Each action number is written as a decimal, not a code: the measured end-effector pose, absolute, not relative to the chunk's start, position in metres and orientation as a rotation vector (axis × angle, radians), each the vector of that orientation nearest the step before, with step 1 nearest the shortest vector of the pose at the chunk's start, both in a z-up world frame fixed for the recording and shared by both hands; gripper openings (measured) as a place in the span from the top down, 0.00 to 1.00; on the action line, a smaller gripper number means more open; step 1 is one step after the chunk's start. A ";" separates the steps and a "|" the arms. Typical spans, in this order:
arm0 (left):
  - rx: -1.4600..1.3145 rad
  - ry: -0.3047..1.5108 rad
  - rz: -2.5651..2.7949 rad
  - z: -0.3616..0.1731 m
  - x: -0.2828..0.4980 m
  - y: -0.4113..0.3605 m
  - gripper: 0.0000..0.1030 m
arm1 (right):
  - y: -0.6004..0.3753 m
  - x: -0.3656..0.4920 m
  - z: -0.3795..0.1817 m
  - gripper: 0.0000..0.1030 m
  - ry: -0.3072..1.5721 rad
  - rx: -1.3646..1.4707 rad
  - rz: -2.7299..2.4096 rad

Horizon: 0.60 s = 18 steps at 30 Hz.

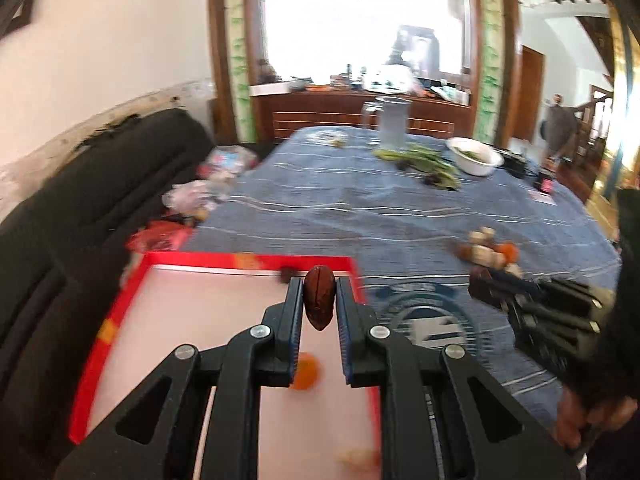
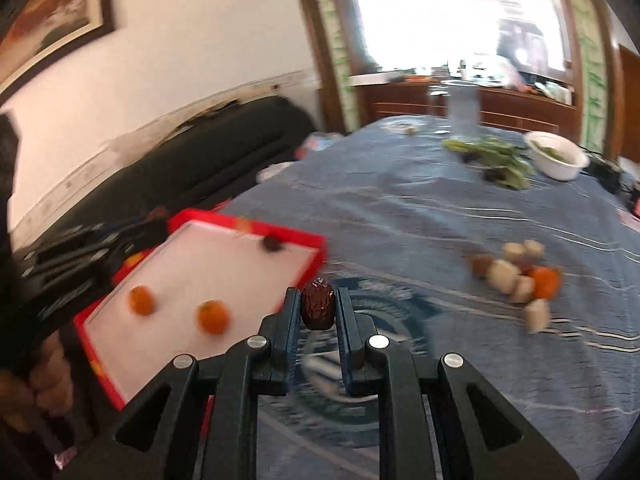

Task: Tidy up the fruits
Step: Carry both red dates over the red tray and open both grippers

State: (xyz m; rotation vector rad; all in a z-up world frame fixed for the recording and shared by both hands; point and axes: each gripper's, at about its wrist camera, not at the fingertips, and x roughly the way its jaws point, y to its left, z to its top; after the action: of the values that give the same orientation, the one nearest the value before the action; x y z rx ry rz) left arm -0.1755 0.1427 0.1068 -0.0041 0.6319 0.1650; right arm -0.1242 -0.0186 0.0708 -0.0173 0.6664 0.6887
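Left gripper [image 1: 319, 280]: clenching a brown date [image 1: 319, 300] upright between its blue pads, angling downward over the far edge of the red tray [image 1: 116, 308].
Right gripper [image 2: 317, 294]: clenching a darker wrinkled date [image 2: 317, 300], pointing down over the blue striped cloth [image 2: 400, 208] just right of the tray; in the left view it is showing blurred at the right edge, a hand [image 1: 588, 420] behind it.
Red tray: lying at the near left corner of the desk [image 1: 360, 208], its pale floor carrying two small oranges [image 2: 214, 317], with one dark fruit [image 2: 273, 243] sitting against the far rim.
Loose pile [image 2: 516, 276]: pale chunks, one orange fruit and dark pieces lying on the cloth, well to the right of the tray.
Far end of desk: green vegetables [image 1: 424, 160], a white bowl [image 1: 474, 156] and a glass jug [image 1: 390, 120] standing.
Room: black sofa [image 1: 80, 208] running along the left, wooden sideboard [image 1: 360, 108] under a bright window, framed picture [image 2: 56, 12] hanging on the white wall.
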 end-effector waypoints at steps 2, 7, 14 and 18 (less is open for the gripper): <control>0.004 0.633 0.201 0.107 -0.176 0.155 0.83 | -0.008 -0.130 0.069 0.85 0.670 -0.039 0.712; -0.007 0.642 0.281 0.103 -0.173 0.181 0.83 | 0.013 -0.130 0.060 0.85 0.705 -0.071 0.750; -0.019 0.655 0.326 0.096 -0.169 0.198 0.82 | 0.040 -0.131 0.055 0.85 0.742 -0.095 0.797; -0.014 0.669 0.363 0.091 -0.168 0.205 0.83 | 0.052 -0.130 0.047 0.85 0.782 -0.098 0.817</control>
State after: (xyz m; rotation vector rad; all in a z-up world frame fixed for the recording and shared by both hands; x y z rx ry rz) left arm -0.1680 0.2052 0.0909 -0.0140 0.6687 0.3629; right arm -0.1303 0.0522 0.0466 -0.0980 0.7820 0.8168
